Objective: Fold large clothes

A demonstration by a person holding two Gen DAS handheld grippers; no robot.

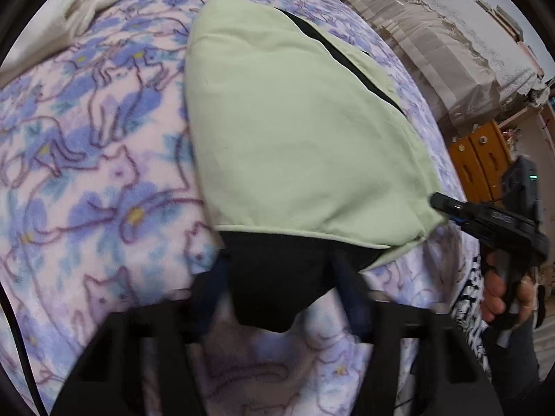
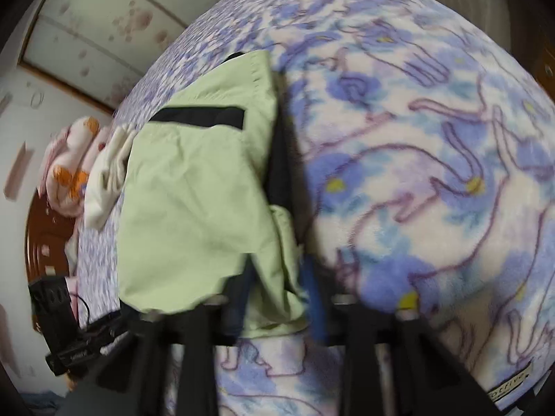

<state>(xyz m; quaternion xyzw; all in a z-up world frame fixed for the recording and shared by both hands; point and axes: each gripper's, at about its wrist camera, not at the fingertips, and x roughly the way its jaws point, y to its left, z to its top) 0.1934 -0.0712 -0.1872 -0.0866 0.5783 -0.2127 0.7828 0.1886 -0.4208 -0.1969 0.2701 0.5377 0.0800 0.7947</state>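
A light green garment (image 1: 298, 138) with black trim lies folded on the cat-print blanket (image 1: 86, 173). Its black lower part (image 1: 277, 277) hangs between the fingers of my left gripper (image 1: 281, 298), which looks shut on it. In the right wrist view the same green garment (image 2: 194, 190) lies left of centre, and my right gripper (image 2: 274, 298) is shut on its near green corner. My right gripper also shows in the left wrist view (image 1: 440, 204), pinching the garment's right corner, with a hand on its handle. My left gripper shows at the lower left of the right wrist view (image 2: 93, 336).
A cream cloth (image 1: 79, 10) lies at the far left of the bed, also in the right wrist view (image 2: 107, 176). Pink and orange bedding (image 2: 73, 170) is piled beyond it. A covered sofa (image 1: 433, 34) and an orange cabinet (image 1: 478, 159) stand past the bed's right edge.
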